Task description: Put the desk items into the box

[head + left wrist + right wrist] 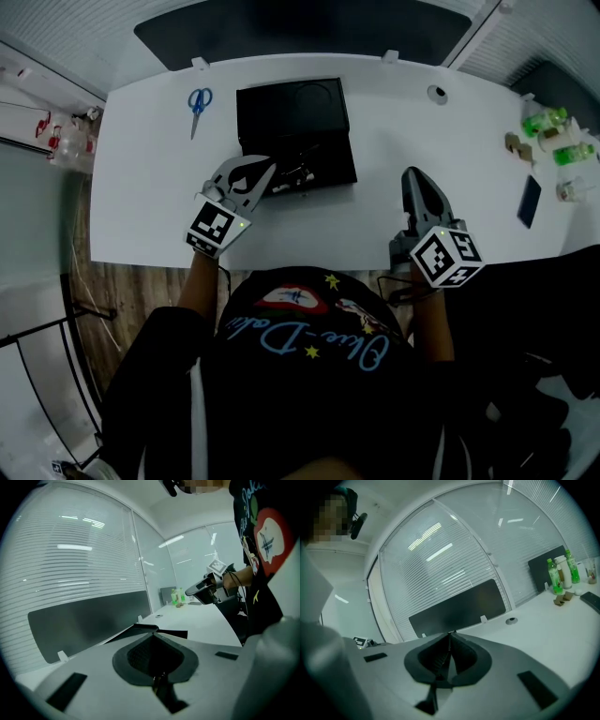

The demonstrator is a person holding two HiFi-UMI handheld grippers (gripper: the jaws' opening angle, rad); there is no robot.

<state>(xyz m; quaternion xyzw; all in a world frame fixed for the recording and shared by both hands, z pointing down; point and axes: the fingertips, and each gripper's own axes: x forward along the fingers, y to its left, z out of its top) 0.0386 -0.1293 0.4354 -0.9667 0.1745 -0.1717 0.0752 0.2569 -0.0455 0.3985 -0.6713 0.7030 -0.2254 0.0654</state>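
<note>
A black box (272,112) lies open at the middle of the white desk (150,187), with some small items (295,174) in its front part. Blue-handled scissors (198,103) lie on the desk to the box's left. My left gripper (269,169) is shut, its tips at the box's front left corner; I see nothing between the jaws. In the left gripper view the left gripper (152,633) points over the box's edge (171,633). My right gripper (412,174) is shut and holds nothing, hovering over bare desk to the right of the box. In its own view the right gripper's (451,633) jaws meet.
Green bottles (548,122) and a dark phone (530,201) sit at the desk's far right. A round cable hole (437,93) lies behind the right gripper. A dark partition screen (300,28) runs along the desk's back edge. A person's torso fills the near side.
</note>
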